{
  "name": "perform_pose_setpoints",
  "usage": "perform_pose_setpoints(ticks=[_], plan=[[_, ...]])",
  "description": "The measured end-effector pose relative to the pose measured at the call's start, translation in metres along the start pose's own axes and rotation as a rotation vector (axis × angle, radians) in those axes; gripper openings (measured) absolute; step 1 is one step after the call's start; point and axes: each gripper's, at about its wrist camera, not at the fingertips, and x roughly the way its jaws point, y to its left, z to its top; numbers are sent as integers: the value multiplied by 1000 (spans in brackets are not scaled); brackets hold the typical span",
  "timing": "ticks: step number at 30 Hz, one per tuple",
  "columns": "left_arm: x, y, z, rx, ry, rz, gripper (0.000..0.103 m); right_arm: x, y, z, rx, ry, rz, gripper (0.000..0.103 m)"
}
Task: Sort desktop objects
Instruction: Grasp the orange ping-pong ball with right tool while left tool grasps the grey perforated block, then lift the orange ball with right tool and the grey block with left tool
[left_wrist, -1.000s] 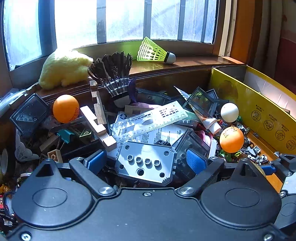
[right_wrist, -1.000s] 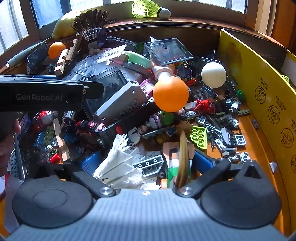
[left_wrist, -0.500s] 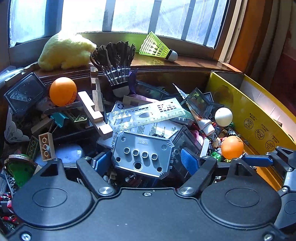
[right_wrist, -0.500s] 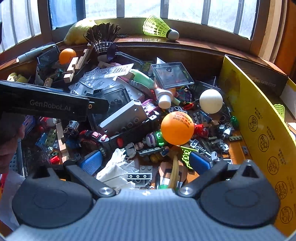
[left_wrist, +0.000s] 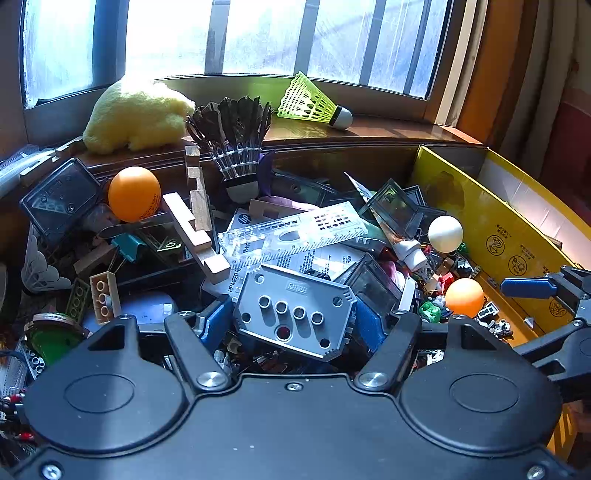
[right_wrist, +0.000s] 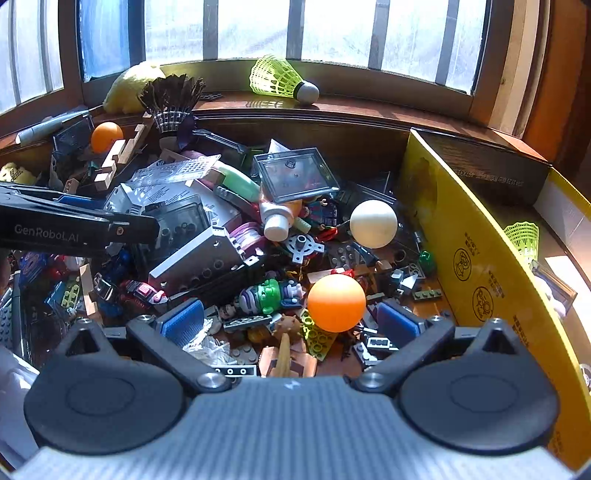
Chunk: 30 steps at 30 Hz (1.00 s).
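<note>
Evidently the left tool holds a grey plastic plate by its side edges above the desk clutter, a light, stiff, smooth piece, while the right tool gapes wide near an orange ball.

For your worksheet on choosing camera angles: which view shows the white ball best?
The right wrist view: the white ball is large, near centre and unobstructed on the clutter. In the left wrist view it appears smaller, off to the right beside the yellow box wall.
</note>
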Motion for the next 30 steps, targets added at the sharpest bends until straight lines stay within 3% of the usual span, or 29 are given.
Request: perform_pose_setpoints(ticks=[7,11,14,24,26,28,30], plan=[[0,-3,-1,13,4,5,69,20,-18,4,94,20,-17,85],[-1,-2,-1,11,5,13,69,23,-21,3,124,18,27,79],[-1,-1,0,8,5,16,69,23,-19,4,124,16,47,67],[-8,-4,1,19,-13,14,69,13,-32,0,186,6,48,61],[-9,-5,0,19,-11,11,69,14,-37,-1,200,15,36,55],[-9,-6,0,23,-8,8,69,18,-38,-3,199,39,15,43],[-9,-8,0,31,-9,6,69,22,-38,-4,196,50,0,43]])
